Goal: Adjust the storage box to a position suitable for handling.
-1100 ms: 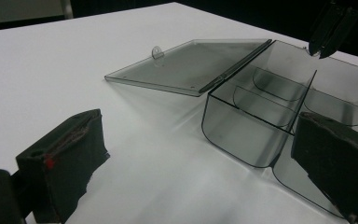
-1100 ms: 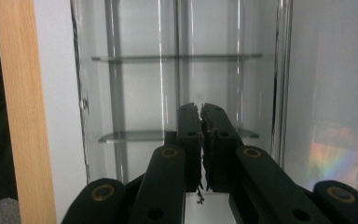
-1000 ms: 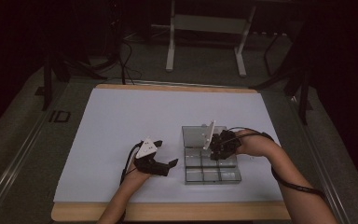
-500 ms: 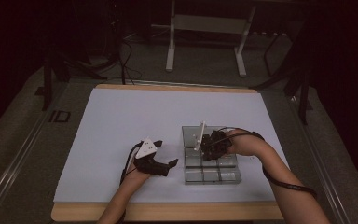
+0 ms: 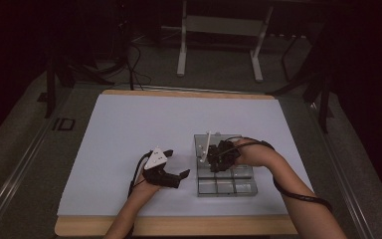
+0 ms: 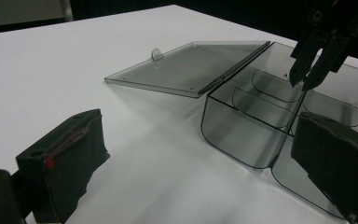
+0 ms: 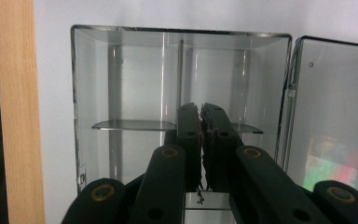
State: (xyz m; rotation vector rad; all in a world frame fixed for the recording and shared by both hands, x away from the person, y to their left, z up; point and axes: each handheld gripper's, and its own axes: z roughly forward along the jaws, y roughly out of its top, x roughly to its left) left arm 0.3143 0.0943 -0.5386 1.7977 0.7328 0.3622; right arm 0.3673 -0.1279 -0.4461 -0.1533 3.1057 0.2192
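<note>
High view: the left gripper (image 5: 171, 172) rests on the white desk (image 5: 129, 129) left of the clear box (image 5: 225, 185). Left gripper view: jaws wide, lid (image 6: 191, 67) lying open. Right gripper view: the right gripper (image 7: 200, 111) hangs over the compartments, jaws pressed together, empty.

We see a bench (image 5: 79, 226) with a wooden edge, covered by a white sheet (image 5: 144, 124). Directly on the sheet lies a clear grey compartment box (image 5: 226, 186), toward the near right, its lid (image 6: 191, 67) folded open flat beside it.
</note>
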